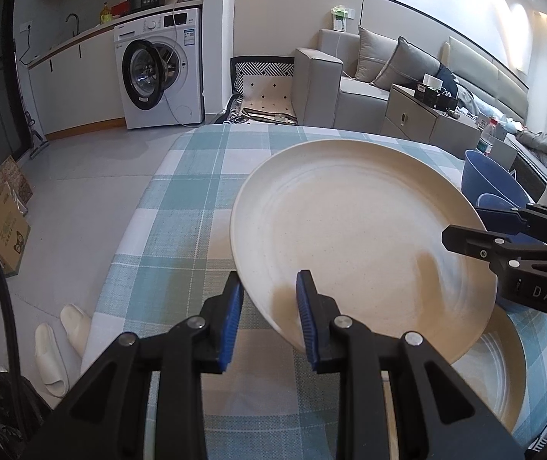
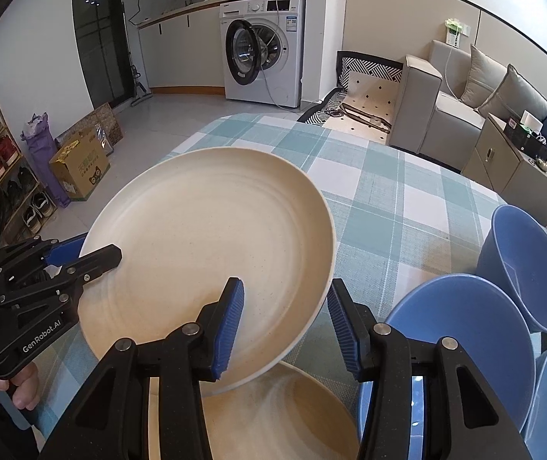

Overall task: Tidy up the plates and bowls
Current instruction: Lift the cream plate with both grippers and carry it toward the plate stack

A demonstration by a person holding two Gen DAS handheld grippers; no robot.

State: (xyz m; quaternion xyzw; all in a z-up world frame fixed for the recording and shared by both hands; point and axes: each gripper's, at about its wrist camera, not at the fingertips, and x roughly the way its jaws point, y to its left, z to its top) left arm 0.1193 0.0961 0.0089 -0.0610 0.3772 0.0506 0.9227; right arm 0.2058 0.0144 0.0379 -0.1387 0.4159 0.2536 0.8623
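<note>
A cream plate (image 1: pixel 361 237) is held tilted above the checked tablecloth, and it also shows in the right wrist view (image 2: pixel 212 241). My left gripper (image 1: pixel 269 318) has its blue pads on either side of the plate's near rim and grips it. My right gripper (image 2: pixel 286 326) straddles the plate's opposite rim with its jaws wide apart, not touching. A second cream plate (image 2: pixel 273 418) lies flat on the table beneath; it also shows in the left wrist view (image 1: pixel 503 368). Three blue bowls (image 2: pixel 461 341) stand to the right.
The table with the blue-and-white checked cloth (image 1: pixel 196 199) ends at the left, above a tiled floor with slippers (image 1: pixel 55 349). A washing machine (image 1: pixel 158 73), a sofa (image 1: pixel 350 76) and a low cabinet (image 1: pixel 422 115) stand beyond.
</note>
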